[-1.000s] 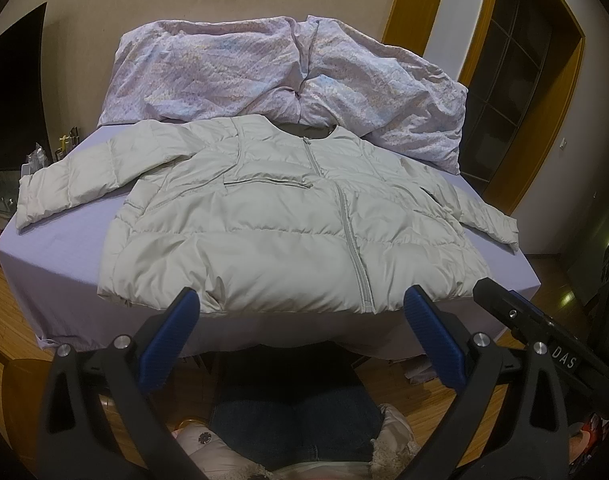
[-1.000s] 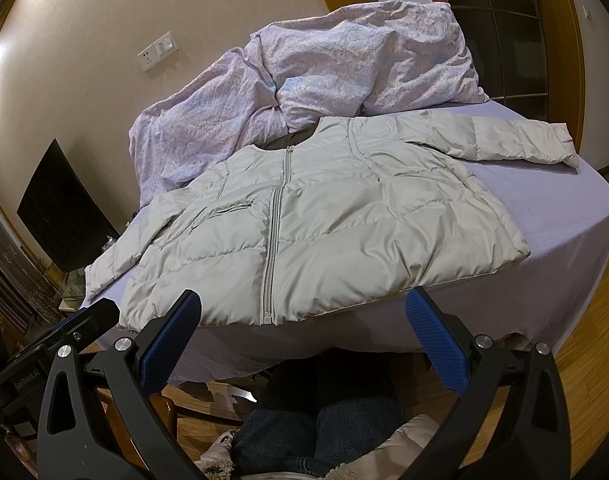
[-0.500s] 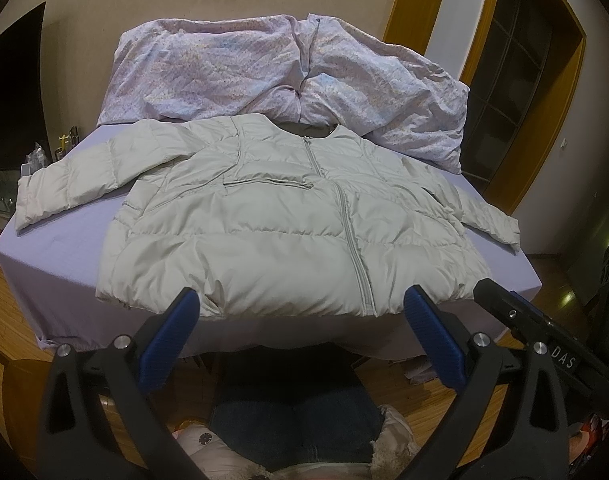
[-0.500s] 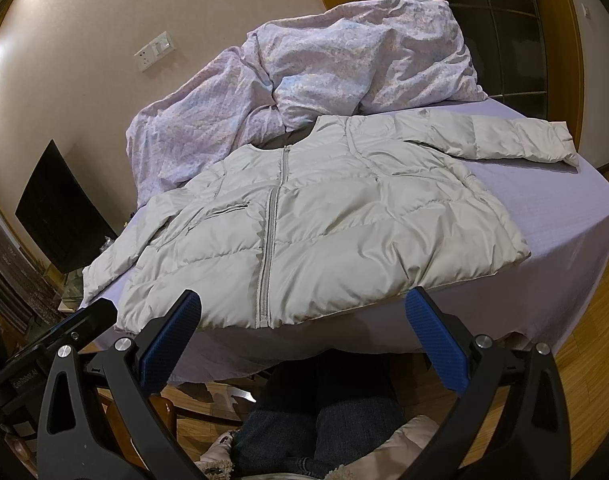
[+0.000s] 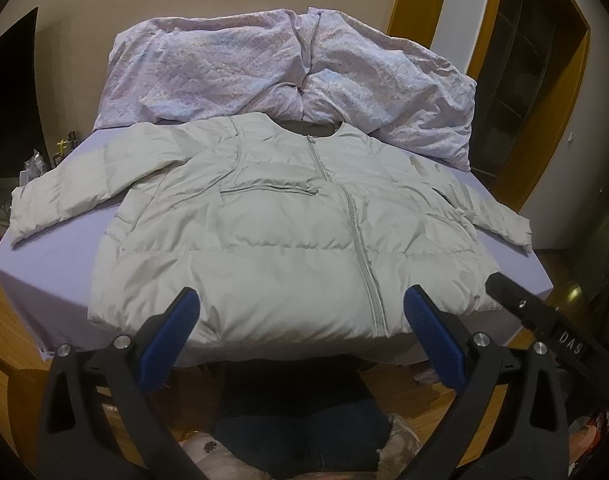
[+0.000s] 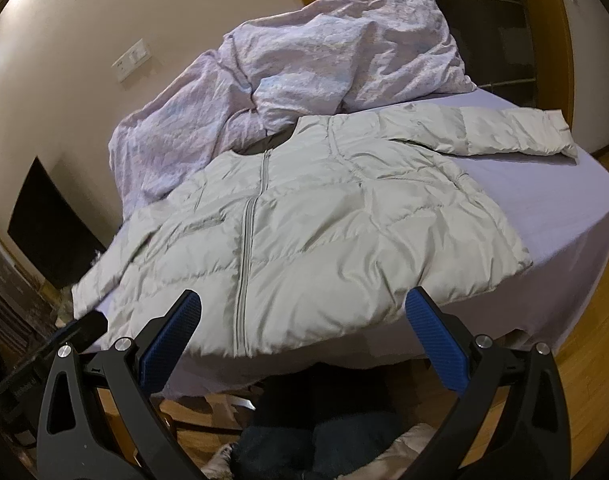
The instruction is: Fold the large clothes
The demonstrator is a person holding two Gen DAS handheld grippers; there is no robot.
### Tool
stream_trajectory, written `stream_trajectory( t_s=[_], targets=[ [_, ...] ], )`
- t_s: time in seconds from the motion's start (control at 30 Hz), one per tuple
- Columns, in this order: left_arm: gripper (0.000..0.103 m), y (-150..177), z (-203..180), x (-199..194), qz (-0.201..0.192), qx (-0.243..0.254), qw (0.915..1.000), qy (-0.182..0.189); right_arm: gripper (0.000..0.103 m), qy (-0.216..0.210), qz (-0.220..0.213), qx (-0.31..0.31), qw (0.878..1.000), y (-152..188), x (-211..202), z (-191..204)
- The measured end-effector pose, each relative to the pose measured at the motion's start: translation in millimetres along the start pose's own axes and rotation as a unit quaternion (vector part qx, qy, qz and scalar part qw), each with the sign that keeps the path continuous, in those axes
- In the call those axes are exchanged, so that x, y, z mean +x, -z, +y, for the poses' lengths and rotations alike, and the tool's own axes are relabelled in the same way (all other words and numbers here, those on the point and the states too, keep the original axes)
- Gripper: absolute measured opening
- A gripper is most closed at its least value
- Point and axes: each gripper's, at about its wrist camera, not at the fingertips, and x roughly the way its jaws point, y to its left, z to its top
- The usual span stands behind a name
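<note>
A pale grey puffer jacket [image 5: 288, 236] lies flat, front up and zipped, on the lilac bed [image 5: 56, 256], sleeves spread to both sides. It also shows in the right wrist view [image 6: 328, 232]. My left gripper [image 5: 300, 312] is open and empty, just short of the jacket's hem at the bed's near edge. My right gripper [image 6: 304, 316] is open and empty, also at the hem, near the zip's lower end. The right gripper's body [image 5: 544, 328] shows at the right of the left wrist view.
A crumpled lilac duvet [image 5: 288, 76] is heaped at the head of the bed against the wall. A dark screen [image 6: 52, 228] stands at the left. A wooden door frame [image 5: 544, 92] is at the right. The person's legs [image 5: 300, 432] are below.
Both grippers have moved a little forward towards the jacket's hem. The jacket has not moved and both grippers stay open.
</note>
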Motion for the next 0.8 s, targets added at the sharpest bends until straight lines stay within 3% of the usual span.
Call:
stream_trajectory(
  t_s=[0.13, 0.3, 0.47, 0.67, 0.8],
  targets=[
    [0.101, -8, 2, 15, 0.01, -0.002, 0.9999, 0.007, 0.102, -0.001, -0.011, 0.033, 0.999, -12, 14, -21],
    [0.101, -20, 6, 39, 0.024, -0.006, 0.9995, 0.021, 0.102, 0.058, -0.014, 0.061, 0.996, -37, 38, -62],
    [0.101, -35, 10, 66, 0.029, -0.004, 0.9994, 0.018, 0.102, 0.093, 0.001, 0.127, 0.987, -68, 56, -119],
    [0.101, -54, 17, 99, 0.042, 0.001, 0.9991, 0.003, 0.1, 0.14, 0.012, 0.228, 0.964, -104, 73, -202],
    [0.101, -68, 27, 120, 0.045, -0.003, 0.9988, -0.015, 0.086, 0.178, -0.004, 0.29, 0.941, -126, 80, -257]
  ],
)
